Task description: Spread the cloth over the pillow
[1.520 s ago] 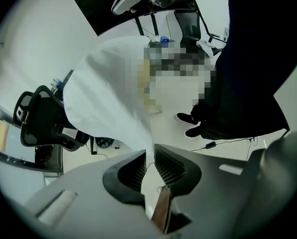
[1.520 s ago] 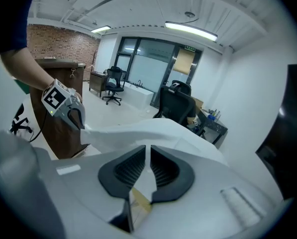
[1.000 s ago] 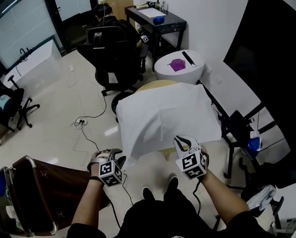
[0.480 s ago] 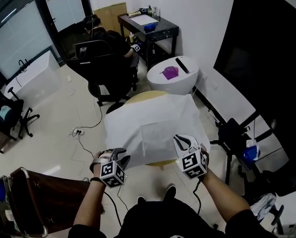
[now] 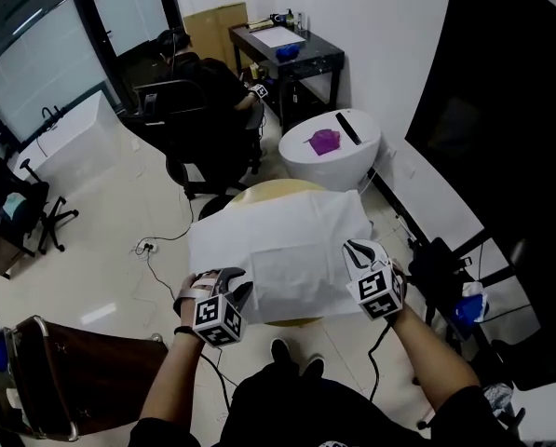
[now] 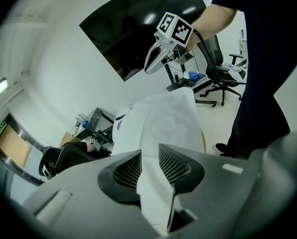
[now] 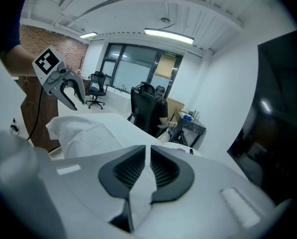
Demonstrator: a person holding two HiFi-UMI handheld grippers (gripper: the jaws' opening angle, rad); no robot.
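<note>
A white cloth (image 5: 282,250) hangs stretched flat above a round tan table (image 5: 259,192), whose edge peeks out behind and below it. No pillow can be made out under it. My left gripper (image 5: 233,291) is shut on the cloth's near left corner (image 6: 150,176). My right gripper (image 5: 359,252) is shut on the near right corner (image 7: 146,176). In the left gripper view the cloth (image 6: 160,118) runs away from the jaws toward the right gripper (image 6: 160,54). The right gripper view shows the cloth (image 7: 83,128) reaching across to the left gripper (image 7: 68,91).
A white round table (image 5: 329,147) with a purple thing (image 5: 322,141) stands beyond the cloth. Behind it a person sits in a black office chair (image 5: 180,110) by a dark desk (image 5: 287,49). A black stand (image 5: 436,268) is at the right, a brown cabinet (image 5: 82,361) at the near left.
The cloth has been drawn toward me and flattened out over the tan table. Both grippers have spread wider apart, the right one moving right, each still holding its corner.
</note>
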